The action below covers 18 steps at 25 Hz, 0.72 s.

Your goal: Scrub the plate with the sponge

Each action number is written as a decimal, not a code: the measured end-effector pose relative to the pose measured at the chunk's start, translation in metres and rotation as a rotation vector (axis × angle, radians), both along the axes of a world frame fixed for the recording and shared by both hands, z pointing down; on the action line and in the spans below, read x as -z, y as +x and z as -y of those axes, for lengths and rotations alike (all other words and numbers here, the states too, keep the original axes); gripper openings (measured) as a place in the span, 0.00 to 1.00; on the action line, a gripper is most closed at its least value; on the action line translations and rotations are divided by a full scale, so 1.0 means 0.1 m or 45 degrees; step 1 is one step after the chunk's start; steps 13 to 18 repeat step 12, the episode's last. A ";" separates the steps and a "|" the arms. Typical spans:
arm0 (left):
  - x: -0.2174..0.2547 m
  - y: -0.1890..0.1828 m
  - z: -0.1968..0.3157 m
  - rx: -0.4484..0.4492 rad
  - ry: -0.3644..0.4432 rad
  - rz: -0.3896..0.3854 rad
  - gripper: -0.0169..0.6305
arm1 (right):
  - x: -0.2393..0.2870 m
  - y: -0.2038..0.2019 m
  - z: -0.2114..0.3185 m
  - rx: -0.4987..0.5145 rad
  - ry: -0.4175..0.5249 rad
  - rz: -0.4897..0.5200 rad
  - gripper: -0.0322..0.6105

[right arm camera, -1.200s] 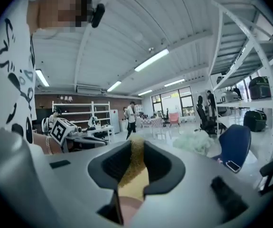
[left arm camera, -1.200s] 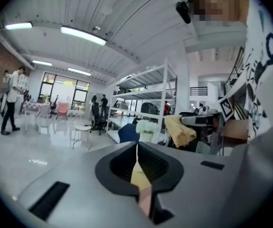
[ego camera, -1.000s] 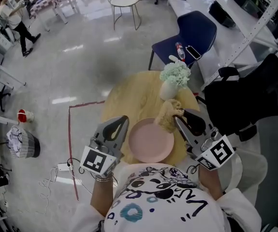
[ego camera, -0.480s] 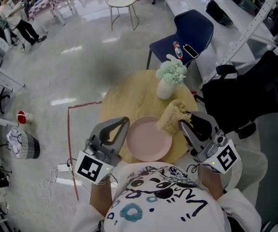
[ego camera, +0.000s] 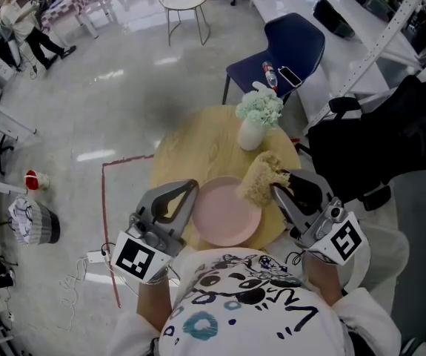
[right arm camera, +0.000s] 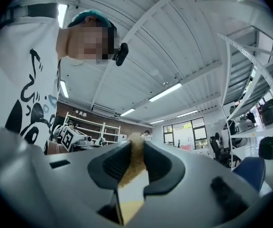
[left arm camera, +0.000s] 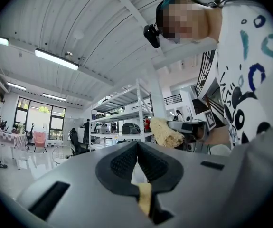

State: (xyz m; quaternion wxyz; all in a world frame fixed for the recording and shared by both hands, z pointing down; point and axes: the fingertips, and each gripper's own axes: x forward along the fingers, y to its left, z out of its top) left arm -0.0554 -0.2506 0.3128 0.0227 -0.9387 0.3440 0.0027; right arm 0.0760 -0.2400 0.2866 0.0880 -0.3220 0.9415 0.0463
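Two grippers flank the pink plate [ego camera: 226, 213], one at each side. The left gripper [ego camera: 190, 191] [left arm camera: 137, 145] has its jaws drawn fully together, the ribbed pads meeting at the tips. Seen from the head camera, its nose overlaps the plate's left rim, but no view shows whether that rim is pinched. The right gripper [ego camera: 278, 191] [right arm camera: 137, 146] stands partly open and is clamped on the tan, shaggy sponge [ego camera: 261, 176], which fills the gap between its pads. The sponge hangs over the plate's far right edge; whether it touches the plate cannot be told.

The plate lies on a round wooden table [ego camera: 198, 147]. The person's head and patterned white shirt [ego camera: 250, 310] cut off the plate's near edge and the table edge nearest the camera. The hands are mostly hidden behind the grippers' marker cubes.

Just beyond the plate stands a white vase [ego camera: 251, 136] of pale green flowers [ego camera: 258, 108], near the sponge. Farther beyond the plate is a blue chair [ego camera: 294, 47] with a bottle [ego camera: 270, 75] and a phone [ego camera: 290, 76] on its seat. A bulky black bag [ego camera: 390, 147] sits to the right of the plate. To the left of the plate, a red tape line [ego camera: 107, 221] runs across the floor, with a basket [ego camera: 33, 222] farther out. Well beyond the plate stand a white wire chair [ego camera: 187, 2] and, far to the left, a person [ego camera: 24, 24].
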 end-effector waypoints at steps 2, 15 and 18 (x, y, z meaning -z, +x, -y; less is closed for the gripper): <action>0.00 0.01 -0.01 -0.007 -0.001 -0.003 0.05 | 0.00 0.00 -0.01 0.003 0.000 -0.002 0.19; -0.04 0.05 -0.03 -0.020 -0.028 -0.027 0.05 | 0.05 -0.07 -0.02 0.015 -0.016 0.018 0.19; -0.04 0.05 -0.03 -0.020 -0.028 -0.027 0.05 | 0.05 -0.07 -0.02 0.015 -0.016 0.018 0.19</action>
